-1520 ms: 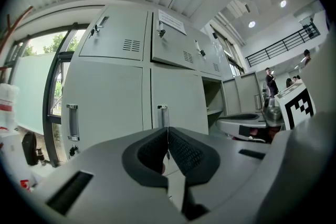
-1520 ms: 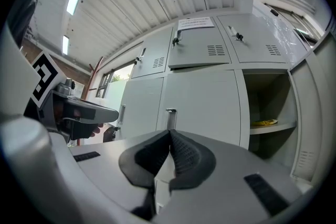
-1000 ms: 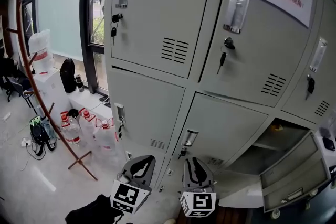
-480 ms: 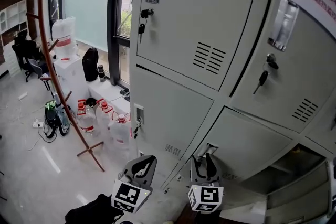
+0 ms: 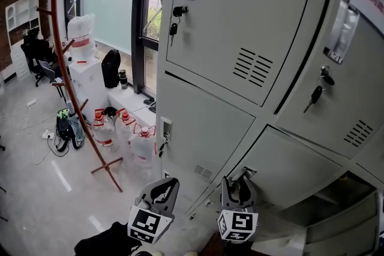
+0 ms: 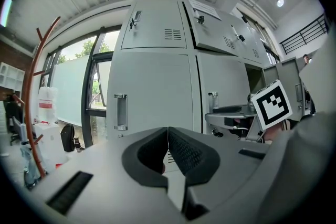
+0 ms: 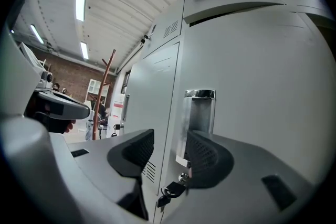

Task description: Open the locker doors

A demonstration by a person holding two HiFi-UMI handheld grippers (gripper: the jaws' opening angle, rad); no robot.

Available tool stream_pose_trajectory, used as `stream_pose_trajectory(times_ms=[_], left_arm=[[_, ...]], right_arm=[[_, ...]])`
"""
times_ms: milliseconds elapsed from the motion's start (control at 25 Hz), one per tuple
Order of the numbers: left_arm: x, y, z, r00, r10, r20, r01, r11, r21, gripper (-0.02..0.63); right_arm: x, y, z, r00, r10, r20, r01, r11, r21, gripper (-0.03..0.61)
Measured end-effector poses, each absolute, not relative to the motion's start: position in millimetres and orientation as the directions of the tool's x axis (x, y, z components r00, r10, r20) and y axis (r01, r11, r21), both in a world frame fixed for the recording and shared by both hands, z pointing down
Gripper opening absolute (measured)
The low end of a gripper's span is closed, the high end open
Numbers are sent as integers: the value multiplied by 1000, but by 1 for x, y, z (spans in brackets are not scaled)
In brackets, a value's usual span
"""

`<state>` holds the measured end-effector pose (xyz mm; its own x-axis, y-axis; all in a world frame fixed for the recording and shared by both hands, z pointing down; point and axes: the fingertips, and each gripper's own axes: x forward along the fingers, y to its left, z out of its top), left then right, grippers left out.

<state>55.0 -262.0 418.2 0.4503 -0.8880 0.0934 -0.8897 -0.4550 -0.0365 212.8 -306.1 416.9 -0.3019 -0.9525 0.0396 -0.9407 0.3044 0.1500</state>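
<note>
Grey steel locker door (image 5: 294, 168), lower row, is shut. Right gripper (image 5: 238, 186), jaws just opened wide, frames its chrome recessed handle (image 7: 198, 118), seemingly without touching. Only that gripper's view clearly shows the black-headed key (image 7: 169, 194) under the handle. Left gripper (image 6: 168, 140), left of the handle, is pressed together, empty.

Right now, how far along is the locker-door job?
Done: one bottom locker door at the far right stands open. In hand: the right tongs, whose jaws have just been opening and grip nothing, sit at the recessed handle of the neighbouring bottom door, which is shut. The left tongs are shut and empty. Left: that door, the bottom-left door and the upper doors, all closed.
</note>
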Motion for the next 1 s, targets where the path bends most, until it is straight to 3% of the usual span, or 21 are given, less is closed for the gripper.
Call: stream_pose_trajectory(times_ms=[1000], left_arm=[[72,-218,415,640,-765,63,-764,-643,-47,25]], right_arm=[[209,-221,420,-126,-992,30,-977,130,170,166]])
